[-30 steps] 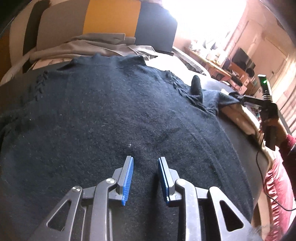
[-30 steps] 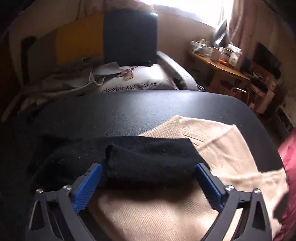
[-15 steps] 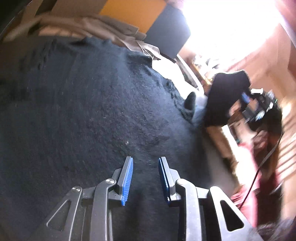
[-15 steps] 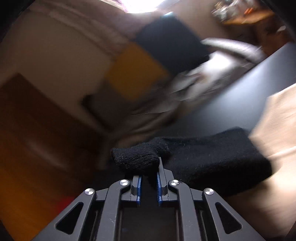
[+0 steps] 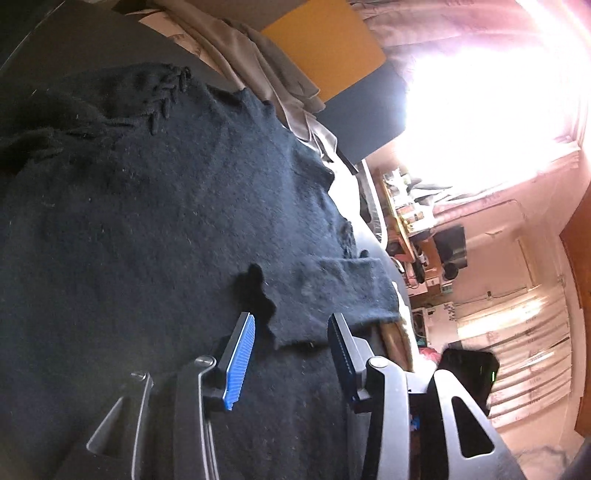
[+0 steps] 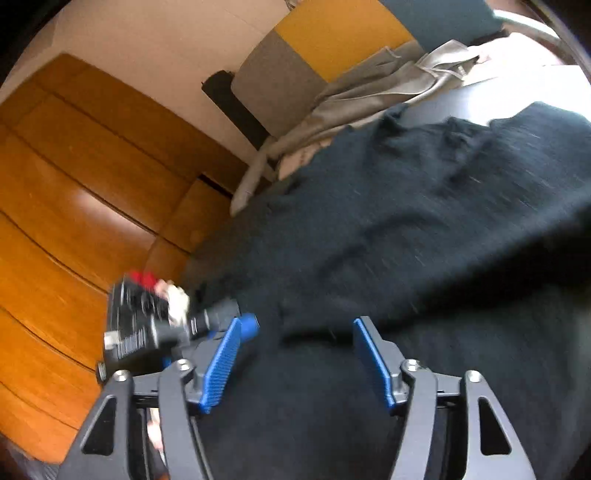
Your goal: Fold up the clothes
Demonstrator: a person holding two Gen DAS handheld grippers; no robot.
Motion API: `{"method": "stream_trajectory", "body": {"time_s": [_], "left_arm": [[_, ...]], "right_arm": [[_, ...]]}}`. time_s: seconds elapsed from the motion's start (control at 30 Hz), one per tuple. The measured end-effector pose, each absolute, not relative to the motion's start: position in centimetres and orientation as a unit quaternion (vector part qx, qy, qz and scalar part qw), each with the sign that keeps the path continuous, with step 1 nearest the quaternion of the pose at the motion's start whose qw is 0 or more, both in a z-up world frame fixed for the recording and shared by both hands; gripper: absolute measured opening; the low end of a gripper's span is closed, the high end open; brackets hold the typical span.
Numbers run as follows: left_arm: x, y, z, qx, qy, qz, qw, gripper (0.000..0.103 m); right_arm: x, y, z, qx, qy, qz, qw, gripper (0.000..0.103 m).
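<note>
Fingers opening — sleeve edge between

Blown-out bright window, cluttered desk below, orange wood panels, yellow cushion

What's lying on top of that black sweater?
Its own sleeve, folded over the black sweater. Nothing else lies on it; whatever is underneath is covered.
</note>
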State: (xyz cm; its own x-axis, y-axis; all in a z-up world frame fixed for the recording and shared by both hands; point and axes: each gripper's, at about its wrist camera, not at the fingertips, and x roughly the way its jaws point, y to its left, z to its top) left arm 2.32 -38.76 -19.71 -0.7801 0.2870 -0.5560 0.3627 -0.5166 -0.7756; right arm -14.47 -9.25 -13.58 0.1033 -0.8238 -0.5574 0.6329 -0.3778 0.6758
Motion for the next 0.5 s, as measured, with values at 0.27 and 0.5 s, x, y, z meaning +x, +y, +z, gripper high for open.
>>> {"method": "stream_trajectory", "body": {"time_s": [0.27,0.5], "left_arm": [[-2.4,-37.9,-20.0,0.392,0.413,-0.82,0.055,0.047],[-7.5,-36.2,-19.1,0.438,0.329,-0.836,0.04,0.005]], "right_arm": [[-13.1,-5.0,-16.1,0.472,-0.077,-0.689,0.545,0.078],[-10.4,-5.1,-15.4,0.414,-0.043,-0.696,0.585,0.103]]}}
